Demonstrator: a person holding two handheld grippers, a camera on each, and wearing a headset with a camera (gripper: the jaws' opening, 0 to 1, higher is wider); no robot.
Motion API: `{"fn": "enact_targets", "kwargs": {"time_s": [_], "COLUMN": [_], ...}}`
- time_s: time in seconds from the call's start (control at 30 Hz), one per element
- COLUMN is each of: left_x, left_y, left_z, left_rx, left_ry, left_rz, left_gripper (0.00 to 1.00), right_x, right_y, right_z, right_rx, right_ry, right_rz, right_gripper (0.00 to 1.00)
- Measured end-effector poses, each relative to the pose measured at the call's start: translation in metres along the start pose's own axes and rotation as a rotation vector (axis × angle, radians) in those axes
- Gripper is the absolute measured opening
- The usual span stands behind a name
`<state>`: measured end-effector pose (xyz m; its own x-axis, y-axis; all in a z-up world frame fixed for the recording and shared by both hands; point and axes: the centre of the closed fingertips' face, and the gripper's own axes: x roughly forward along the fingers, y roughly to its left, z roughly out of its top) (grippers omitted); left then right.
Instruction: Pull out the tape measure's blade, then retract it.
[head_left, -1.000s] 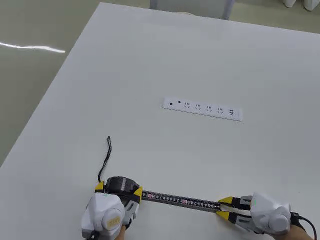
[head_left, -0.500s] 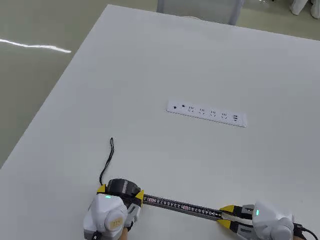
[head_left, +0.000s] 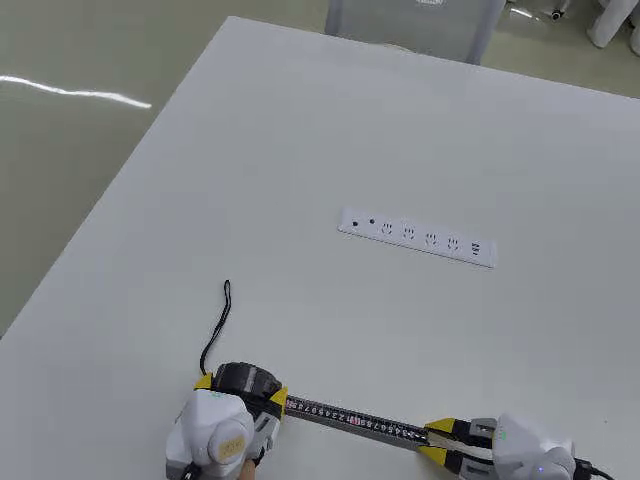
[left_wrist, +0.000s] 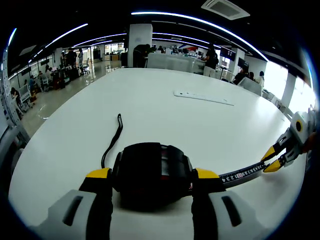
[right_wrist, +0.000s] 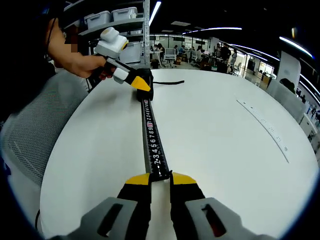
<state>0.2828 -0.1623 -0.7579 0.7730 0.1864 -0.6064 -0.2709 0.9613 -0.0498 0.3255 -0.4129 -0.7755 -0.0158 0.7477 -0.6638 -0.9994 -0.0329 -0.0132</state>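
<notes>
- A black strap trails from the tape measure toward the far side of the white table and lies loose on it.
- The left gripper sits at the near edge of the table. Its yellow-tipped jaws are clamped on either side of the black tape measure, which rests on the table between them.
- The blade is pulled out of the tape measure to the right. It runs straight and low over the table, numbers facing up.
- The right gripper is near the table's near edge, its jaws pinched shut on the free end of the blade.
- A white power strip lies farther back, well apart from both grippers.
</notes>
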Motion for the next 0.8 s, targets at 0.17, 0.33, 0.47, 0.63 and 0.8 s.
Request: {"fn": "enact_targets", "kwargs": {"time_s": [0.17,0.33,0.47,0.63,0.8], "left_x": [0.0,0.0,-0.001,-0.001,-0.001], "left_y": [0.0,0.001,0.0,0.0,0.0], "left_z": [0.0,0.0,0.0,0.0,0.0], "left_rx": [0.0,-0.001,0.002,-0.001,-0.003], "left_ry": [0.001,-0.001,0.0,-0.001,0.0], "left_rz": [-0.003,-0.006,-0.007,-0.009,-0.011], "left_gripper": [0.61,0.61,0.61,0.61,0.61], "right_x": [0.001,0.002,0.006,0.012,0.013], "right_y": [0.0,0.001,0.002,0.002,0.002], "right_z": [-0.001,0.004,0.007,0.012,0.015], "right_rx": [0.0,0.001,0.007,0.003,0.0], "right_ry": [0.0,-0.004,-0.011,-0.015,-0.017], "right_rz": [-0.001,-0.002,0.002,0.003,0.003], "right_gripper": [0.11,0.11,0.11,0.11,0.11]}}
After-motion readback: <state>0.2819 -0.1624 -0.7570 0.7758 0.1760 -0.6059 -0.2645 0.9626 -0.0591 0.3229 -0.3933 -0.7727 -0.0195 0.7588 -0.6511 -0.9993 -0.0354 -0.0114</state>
